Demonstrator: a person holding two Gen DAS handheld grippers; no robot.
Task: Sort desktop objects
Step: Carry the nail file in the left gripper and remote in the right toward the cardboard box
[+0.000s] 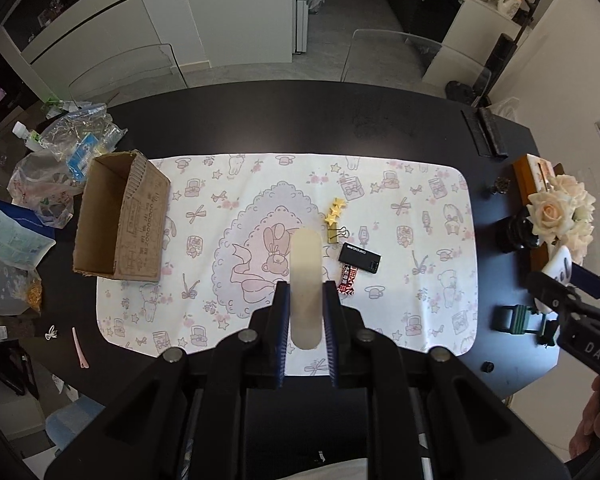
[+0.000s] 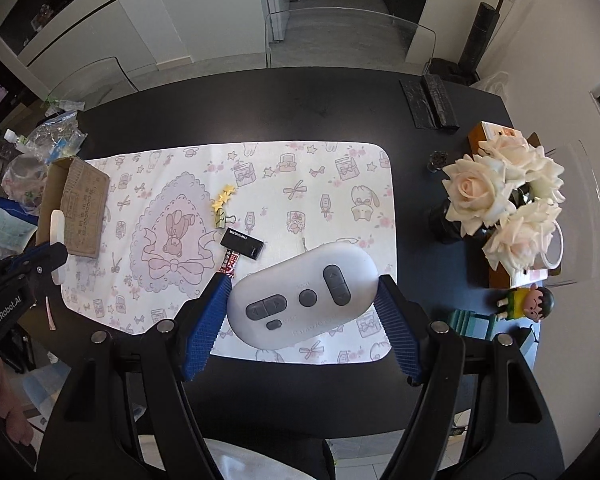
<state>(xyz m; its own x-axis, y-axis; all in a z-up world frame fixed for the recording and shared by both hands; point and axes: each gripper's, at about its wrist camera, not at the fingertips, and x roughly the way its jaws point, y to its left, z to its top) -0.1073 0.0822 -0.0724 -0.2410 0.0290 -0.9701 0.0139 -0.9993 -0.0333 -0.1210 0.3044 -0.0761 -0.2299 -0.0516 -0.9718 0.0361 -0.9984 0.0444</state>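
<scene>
Left gripper (image 1: 306,300) is clamped narrowly on a pale flat strip (image 1: 306,276), its identity unclear. Right gripper (image 2: 302,300) grips a white remote control (image 2: 300,298) at half width; the small red item (image 2: 230,266) beside the black card reader (image 2: 243,243) is partly hidden.

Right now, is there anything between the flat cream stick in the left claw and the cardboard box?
Nothing visible. The cream stick is held above the mat, and the cardboard box lies on its side at the mat's left edge.
</scene>
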